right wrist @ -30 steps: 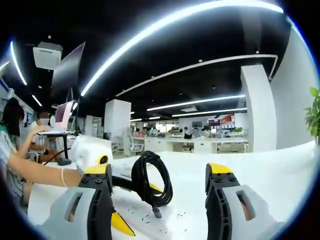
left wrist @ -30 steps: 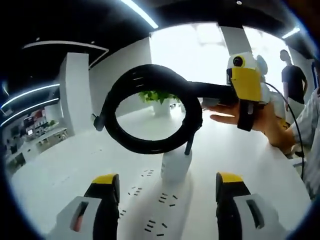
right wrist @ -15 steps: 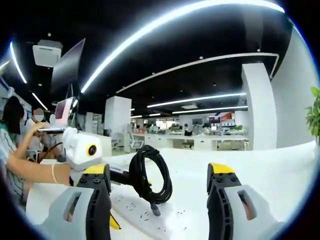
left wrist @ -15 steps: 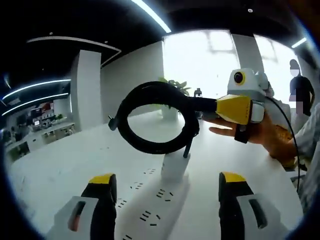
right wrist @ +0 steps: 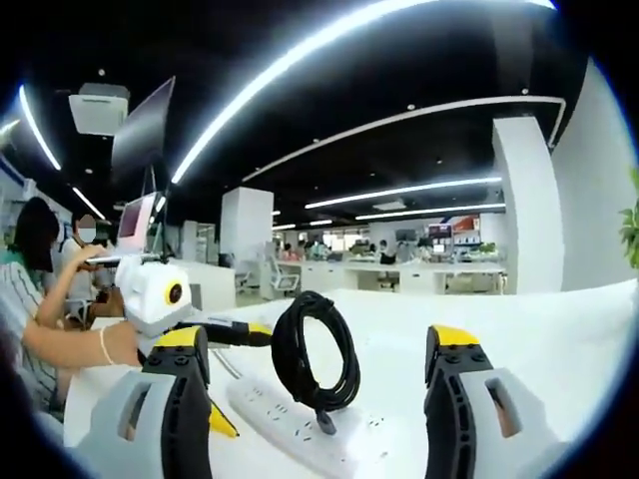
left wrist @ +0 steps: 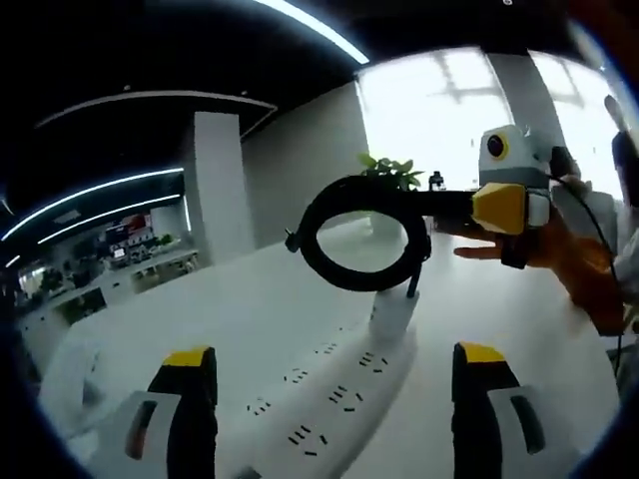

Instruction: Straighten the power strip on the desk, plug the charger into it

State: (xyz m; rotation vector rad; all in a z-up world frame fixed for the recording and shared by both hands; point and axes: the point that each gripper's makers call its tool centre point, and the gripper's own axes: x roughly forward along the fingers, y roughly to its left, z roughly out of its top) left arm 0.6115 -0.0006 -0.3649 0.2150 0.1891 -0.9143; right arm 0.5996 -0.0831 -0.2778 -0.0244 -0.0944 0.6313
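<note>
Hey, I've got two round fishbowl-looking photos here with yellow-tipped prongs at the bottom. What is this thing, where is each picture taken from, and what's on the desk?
There is no robot here: a person holds a two-jaw hand tool in each hand, and each tool carries a wide-angle camera looking out along its own jaws. The yellow-tipped prongs at the bottom are those jaws. One picture is from the left gripper, the other from the right gripper. Both pairs of jaws stand wide apart, closed on nothing.

On the white desk lies a long white power strip. A small white charger stands on it, with its black cable coil upright above. In the left gripper view, the other tool comes in from the right, held by a hand, reaching towards the coil; I cannot tell whether it touches it.
</note>
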